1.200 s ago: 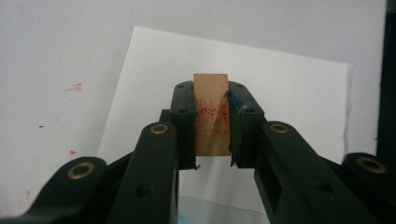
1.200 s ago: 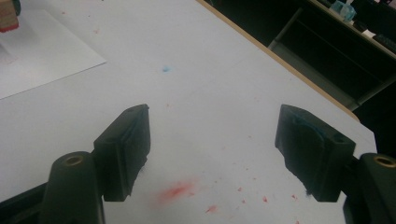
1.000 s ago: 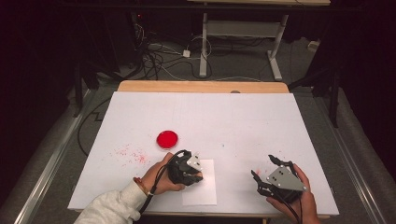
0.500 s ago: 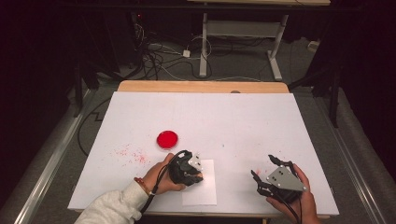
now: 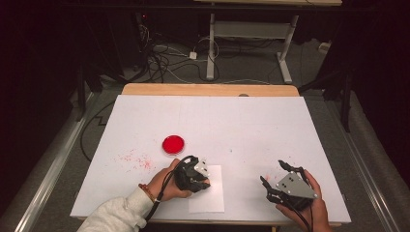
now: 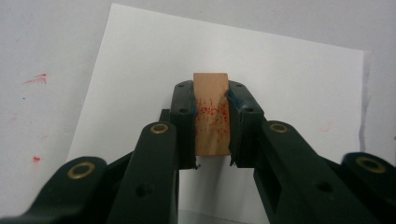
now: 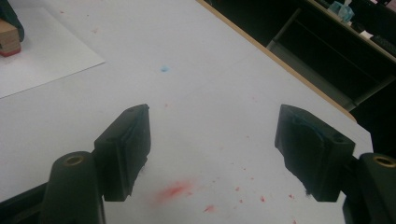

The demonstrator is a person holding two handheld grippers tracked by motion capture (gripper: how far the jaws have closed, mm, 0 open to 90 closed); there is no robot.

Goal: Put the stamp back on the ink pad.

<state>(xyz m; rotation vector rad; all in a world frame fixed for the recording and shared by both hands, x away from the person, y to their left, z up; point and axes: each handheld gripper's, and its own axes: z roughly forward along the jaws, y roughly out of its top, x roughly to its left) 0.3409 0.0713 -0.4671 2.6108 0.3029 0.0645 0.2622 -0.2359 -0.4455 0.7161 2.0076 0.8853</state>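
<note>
- While the person is sitting at the near edge in the high view, the left hand point(image 5: 167, 183) is holding the left gripper point(image 5: 200, 182) over a small sheet of paper point(image 5: 209, 198), which is lying on the white table cover point(image 5: 241, 125). The jaws of this gripper are pointing to the right, and from this height I cannot tell what is between them.
- A round red ink pad point(image 5: 173, 144) is lying on the cover, near the left gripper and a little farther from the person. Red specks point(image 5: 135, 158) are spreading on the cover to the left of it.
- The right hand point(image 5: 309, 205) is holding the right gripper point(image 5: 275, 179) near the front right corner of the table, well apart from the paper. Its jaws are standing apart.
- Looking along the left gripper view, the left gripper point(image 6: 211, 123) is clenching a small wooden block point(image 6: 211, 114) between its two black jaws. The block is showing red dots on its upper face, and it is standing over the sheet of paper point(image 6: 289, 79).
- Red marks point(image 6: 37, 79) are showing on the cover at the left.
- In the right gripper view, the right gripper point(image 7: 215, 140) is released, with its jaws wide apart and nothing between them, above the white cover point(image 7: 205, 60).
- A red smear point(image 7: 175, 190) is lying on the cover between the jaws, and a tiny blue spot point(image 7: 164, 69) is farther away.
- At the upper left corner, the wooden block point(image 7: 9, 37) is touching the paper point(image 7: 42, 56), and its bottom edge is looking red.
</note>
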